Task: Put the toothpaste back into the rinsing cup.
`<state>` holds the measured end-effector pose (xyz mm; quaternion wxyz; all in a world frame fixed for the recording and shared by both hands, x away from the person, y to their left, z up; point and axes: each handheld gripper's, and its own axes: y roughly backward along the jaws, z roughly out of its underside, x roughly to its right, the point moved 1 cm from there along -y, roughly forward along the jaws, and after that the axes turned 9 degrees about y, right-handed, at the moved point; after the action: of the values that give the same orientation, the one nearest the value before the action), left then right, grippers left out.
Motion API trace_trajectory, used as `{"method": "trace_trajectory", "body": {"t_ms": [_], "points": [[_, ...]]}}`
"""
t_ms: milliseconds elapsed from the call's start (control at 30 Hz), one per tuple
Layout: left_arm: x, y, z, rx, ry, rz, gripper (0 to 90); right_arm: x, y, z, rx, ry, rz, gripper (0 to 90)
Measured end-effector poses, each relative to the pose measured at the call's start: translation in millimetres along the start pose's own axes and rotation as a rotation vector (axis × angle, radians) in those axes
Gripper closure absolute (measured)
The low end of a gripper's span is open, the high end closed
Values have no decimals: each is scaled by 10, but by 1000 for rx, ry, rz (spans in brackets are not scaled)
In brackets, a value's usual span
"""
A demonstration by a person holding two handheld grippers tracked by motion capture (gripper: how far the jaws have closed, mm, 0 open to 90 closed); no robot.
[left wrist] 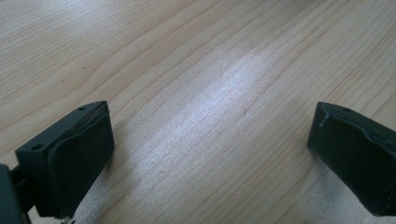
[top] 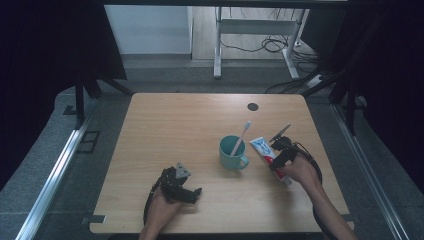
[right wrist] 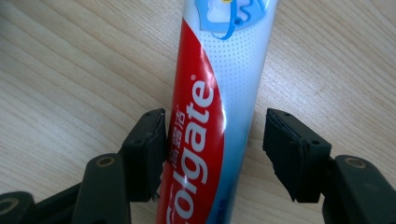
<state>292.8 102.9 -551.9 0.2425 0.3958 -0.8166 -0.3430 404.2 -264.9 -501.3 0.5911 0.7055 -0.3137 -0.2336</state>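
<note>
On the right half of the wooden table (top: 165, 120), a Colgate toothpaste tube (right wrist: 212, 93) lies flat, just right of a teal mug (top: 231, 152) that holds a white toothbrush (top: 241, 136) leaning out over its rim.

Right gripper (right wrist: 212, 154): jaws straddle the tube, roughly half open. In the right gripper view the left pad sits at, perhaps touching, the tube's red side; the right pad stands clear of the white side with a strip of bare wood between. No squeeze shows, so the tube is bracketed rather than gripped.

Key relation: the tube's long axis runs straight away from the gripper, between the jaws, so the jaws cross it at right angles. In the high view the tube (top: 267, 155) runs diagonally, its far end towards the mug and table centre, its near end under the person's right hand (top: 300, 172). The grasp point falls on the lower part of the body, across the brand lettering.

Left gripper (top: 182, 187): rests near the front edge, well apart from mug and tube. The left gripper view shows its jaws spread wide over bare wood, nothing between them.

Judgement: the right hand is far nearer and already aligned; closing the jaws looks like the next move. The tube sits off-centre, nearer the left pad, so it may shift sideways as the pads meet it.
</note>
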Motion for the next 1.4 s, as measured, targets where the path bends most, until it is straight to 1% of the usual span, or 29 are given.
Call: {"method": "trace_trajectory", "body": {"t_ms": [33, 100, 167, 267, 367, 533, 567, 600, 667, 700, 733, 767, 833, 967, 1167, 1267, 1400], "points": [[0, 0, 0, 0, 0, 0, 4, 1, -13, -42, -23, 9, 8, 397], [0, 0, 0, 0, 0, 1, 4, -2, -20, -56, -28, 6, 6, 399], [1, 0, 0, 0, 0, 0, 4, -1, -47, -101, -53, 9, 8, 416], [1, 0, 0, 0, -1, 1, 4, -9, -70, -132, -62, 9, 3, 438], [0, 0, 0, -1, -2, 1, 4, -12, -104, -162, -87, 16, 10, 456], [0, 0, 0, -1, -2, 1, 4, -15, -105, -180, -104, 19, 16, 488], [0, 0, 0, 0, -2, 1, 4, -16, -101, -182, -112, 21, 18, 504], [0, 1, 0, -1, -2, 1, 4, -11, -92, -182, -119, 25, 16, 551], [1, 1, 0, -1, -2, 0, 4, -10, -88, -182, -118, 26, 12, 567], [0, 0, 0, 0, -2, 1, 4, -11, -68, -184, -126, 36, 13, 605], [0, 0, 0, 0, -2, 1, 4, -11, -68, -184, -126, 36, 13, 605], [1, 1, 0, -1, -2, 1, 4, -15, -51, -183, -124, 38, 9, 638], [1, 1, 0, -1, -2, 1, 4, -11, -45, -181, -123, 42, 10, 646], [1, 1, 0, 0, -1, 1, 4, 8, -20, -144, -95, 40, -1, 677], [0, 0, -1, 0, -2, 1, 4, 27, 1, -71, -62, 37, -8, 691], [0, 0, 0, 0, -2, 1, 4, 33, 11, -48, -57, 39, -8, 694], [0, 0, 0, 0, -2, 1, 4, 34, 62, 4, -21, 28, -15, 699]]}}
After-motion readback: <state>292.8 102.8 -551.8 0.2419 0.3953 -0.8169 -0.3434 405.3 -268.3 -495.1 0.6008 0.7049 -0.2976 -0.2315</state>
